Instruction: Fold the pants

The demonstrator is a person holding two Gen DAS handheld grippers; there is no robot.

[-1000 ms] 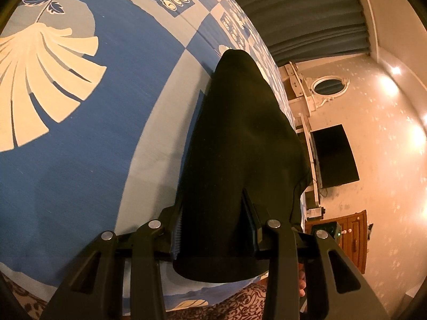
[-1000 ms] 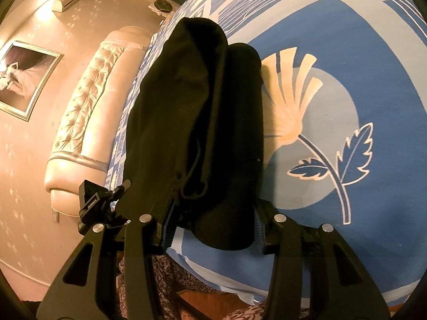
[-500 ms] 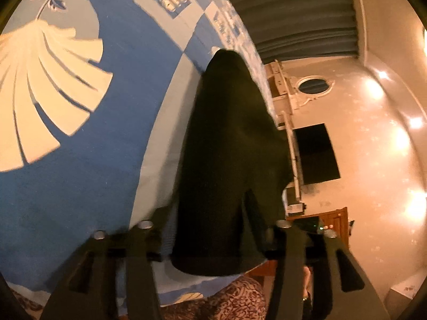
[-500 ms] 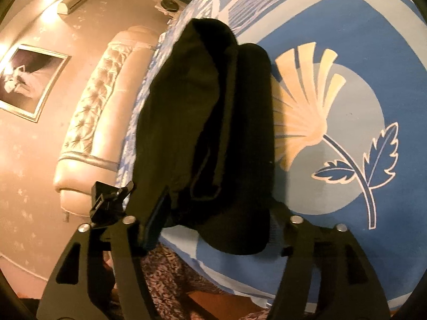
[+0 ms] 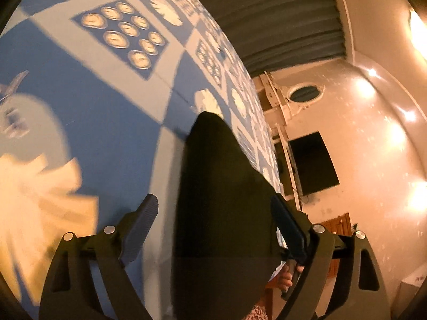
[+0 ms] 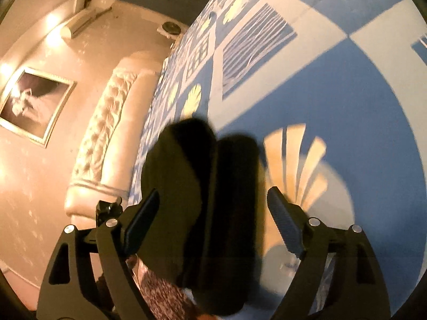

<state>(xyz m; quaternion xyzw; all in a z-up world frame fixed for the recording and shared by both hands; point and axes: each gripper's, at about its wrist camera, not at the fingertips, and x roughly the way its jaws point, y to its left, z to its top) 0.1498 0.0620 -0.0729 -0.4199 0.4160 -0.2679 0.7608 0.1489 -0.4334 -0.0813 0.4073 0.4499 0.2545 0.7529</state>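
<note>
The dark pants (image 5: 221,202) lie folded into a narrow strip on the blue patterned bedspread (image 5: 88,112) near the bed's edge. My left gripper (image 5: 216,229) is open, its fingers wide apart on either side of the cloth and not gripping it. In the right wrist view the pants (image 6: 197,208) show as a doubled dark bundle on the bedspread (image 6: 347,112). My right gripper (image 6: 213,224) is open too, its fingers standing clear of the fabric on both sides.
A padded cream headboard (image 6: 106,144) and a framed picture (image 6: 34,106) are on the wall left of the bed. A dark TV (image 5: 312,162), an oval mirror (image 5: 304,93) and a wooden cabinet (image 5: 339,229) stand beyond the bed's other side.
Both grippers were shut on the pants' edge; both have opened and let go. They have drawn back and tilted up, so more of the bedspread shows.
</note>
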